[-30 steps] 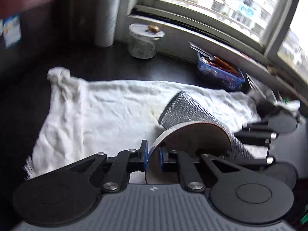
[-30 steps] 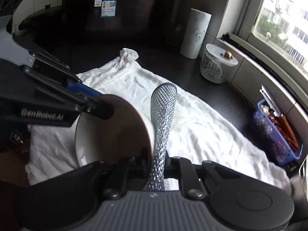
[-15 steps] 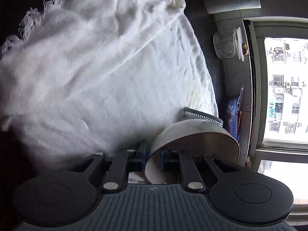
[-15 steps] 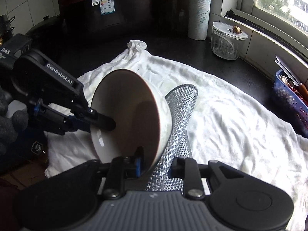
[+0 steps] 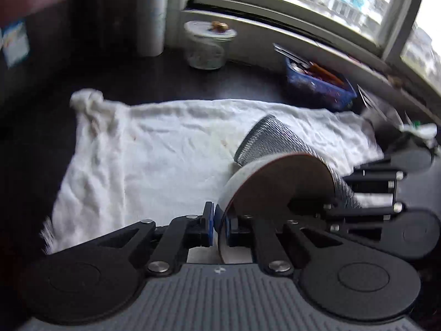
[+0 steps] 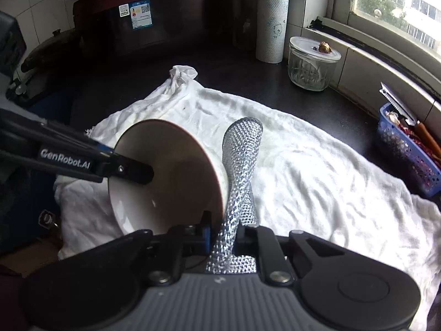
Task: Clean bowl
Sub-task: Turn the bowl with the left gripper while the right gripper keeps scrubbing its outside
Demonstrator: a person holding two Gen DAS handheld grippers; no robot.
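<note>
A white bowl (image 5: 278, 182) with a brown rim is held on its side above a white cloth (image 5: 165, 149). My left gripper (image 5: 219, 227) is shut on the bowl's rim. In the right wrist view the bowl (image 6: 168, 176) opens toward the camera, with one left finger inside it. My right gripper (image 6: 223, 238) is shut on a silver mesh scouring cloth (image 6: 239, 165), which lies against the bowl's outer wall; it also shows in the left wrist view (image 5: 273, 140), behind the bowl.
The white cloth (image 6: 317, 176) covers a dark counter. A paper towel roll (image 6: 271, 27) and a lidded glass jar (image 6: 312, 63) stand at the back by the window. A blue basket (image 6: 408, 151) of utensils sits at the right. A large dark cooker (image 6: 143, 16) stands behind.
The left gripper has swung the bowl round and back to about its pose of a second ago. The scouring cloth has slid along the bowl's outer wall.
</note>
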